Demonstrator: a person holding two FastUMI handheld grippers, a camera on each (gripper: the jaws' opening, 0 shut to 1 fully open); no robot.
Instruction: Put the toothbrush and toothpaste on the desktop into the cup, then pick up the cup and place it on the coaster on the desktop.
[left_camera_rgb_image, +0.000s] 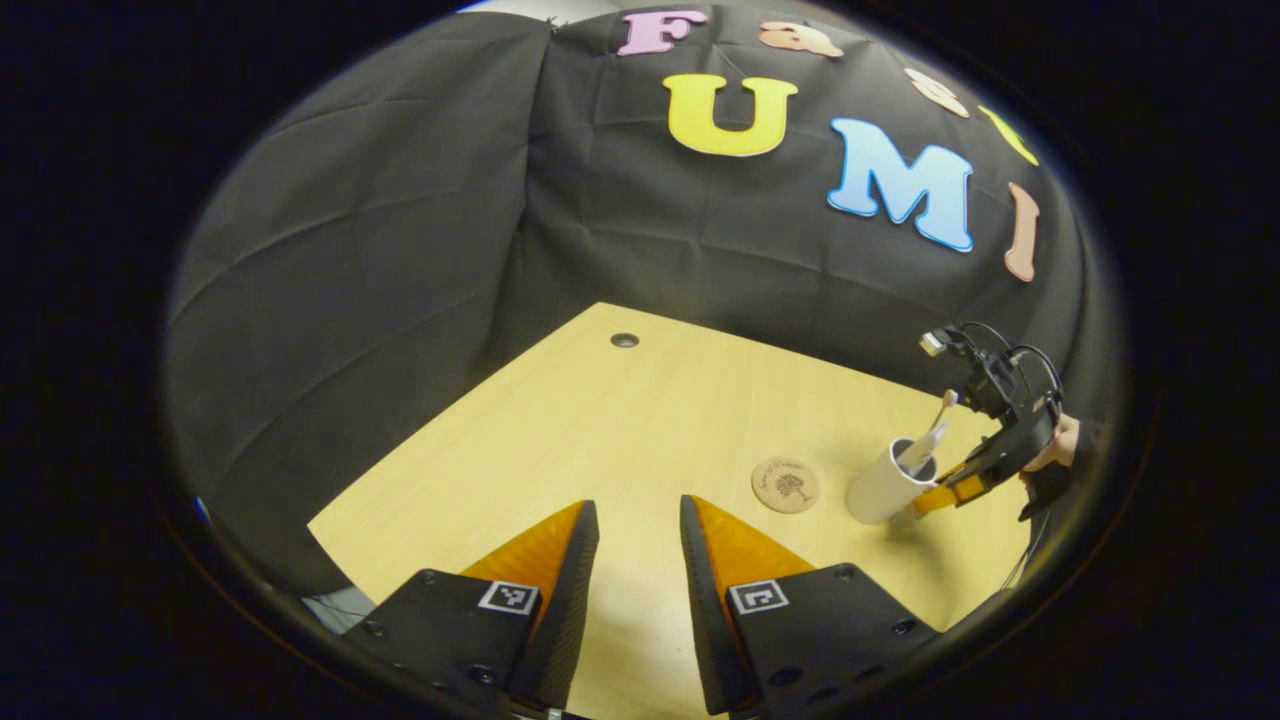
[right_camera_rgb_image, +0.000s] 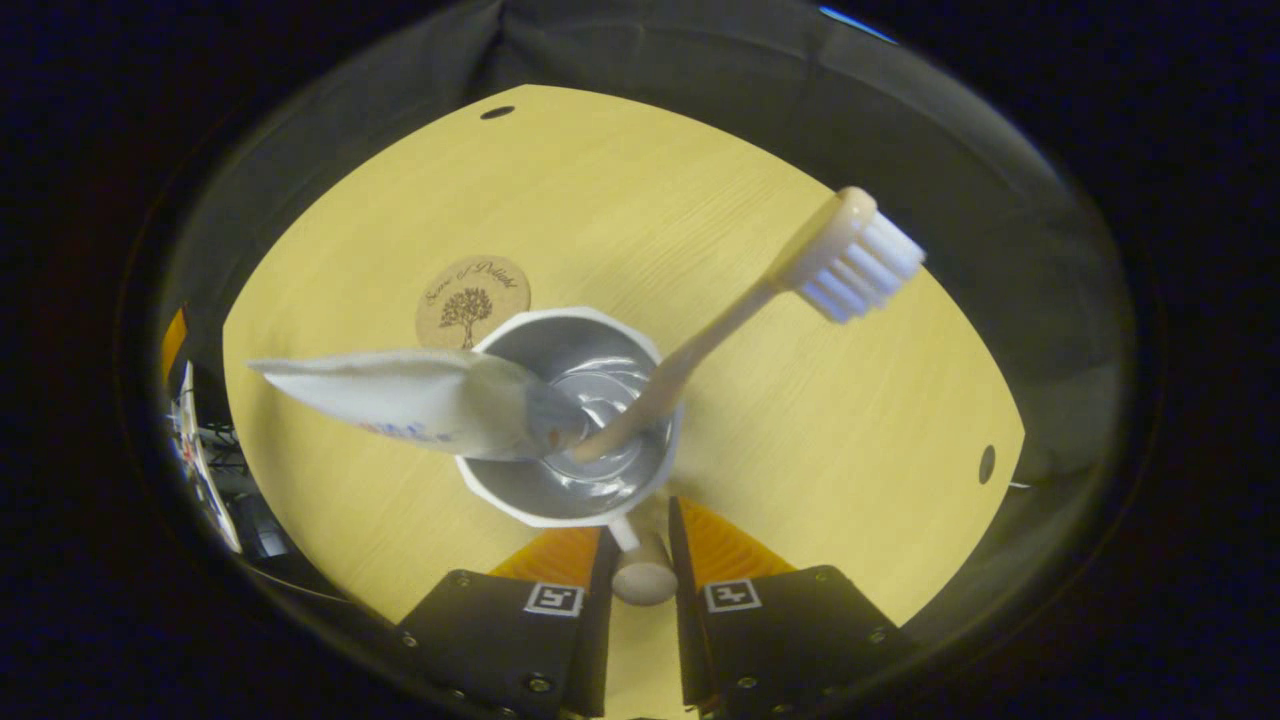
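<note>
cup (right_camera_rgb_image: 565, 420) | handle between right claw (right_camera_rgb_image: 640, 545) fingers | beside coaster (right_camera_rgb_image: 472, 298)

cup (right_camera_rgb_image: 520, 500): shiny metal inside | desktop (right_camera_rgb_image: 620, 200): matt wood grain | coaster (right_camera_rgb_image: 472, 288): perhaps cork

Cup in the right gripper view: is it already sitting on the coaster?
No. The cup stands on the bare desktop beside the coaster, with toothbrush and toothpaste inside it.
</note>
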